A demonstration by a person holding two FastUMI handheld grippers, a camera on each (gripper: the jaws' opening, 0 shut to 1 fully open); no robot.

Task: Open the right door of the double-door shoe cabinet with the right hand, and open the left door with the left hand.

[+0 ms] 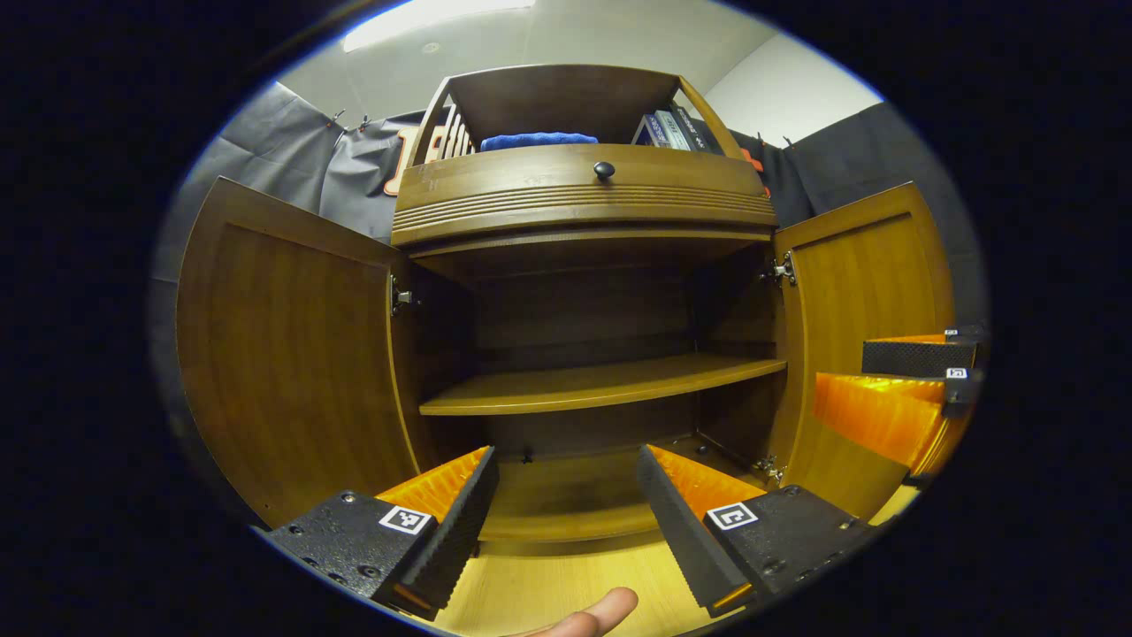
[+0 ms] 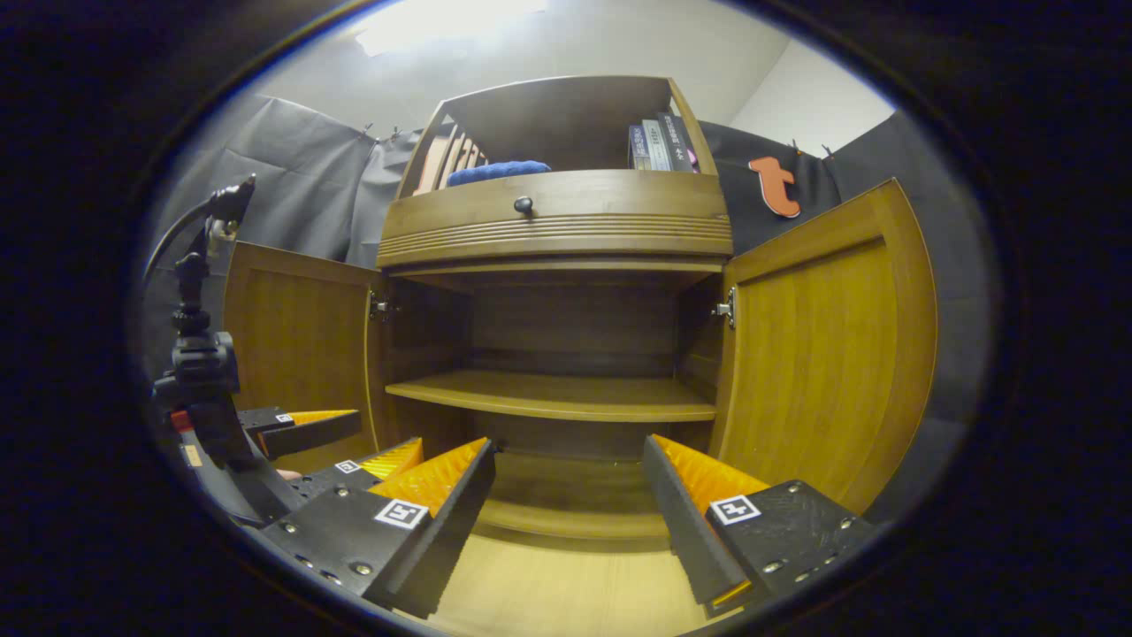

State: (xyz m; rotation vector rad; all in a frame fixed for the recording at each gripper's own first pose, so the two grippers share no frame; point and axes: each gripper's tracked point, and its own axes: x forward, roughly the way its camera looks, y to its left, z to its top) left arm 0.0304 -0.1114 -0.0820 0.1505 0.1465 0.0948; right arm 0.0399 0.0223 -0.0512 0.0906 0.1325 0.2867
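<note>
One shoe cabinet point(image 1: 584, 203): two open doors, left door point(image 1: 292, 354) and right door point(image 1: 862, 292); one knob point(image 1: 604, 170); one inner shelf point(image 1: 592, 385); two claws, left claw point(image 1: 566, 504) and right claw point(image 2: 570, 495).

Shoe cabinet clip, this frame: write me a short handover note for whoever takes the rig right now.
Left gripper: open, holding nothing, facing the cabinet's inside.
Right gripper: open, holding nothing, also facing in.
Left door and right door both stand swung wide; the shelf inside is bare.
Done: both doors look open.
Left: nothing on the doors, as far as the views show; just draw back.
</note>
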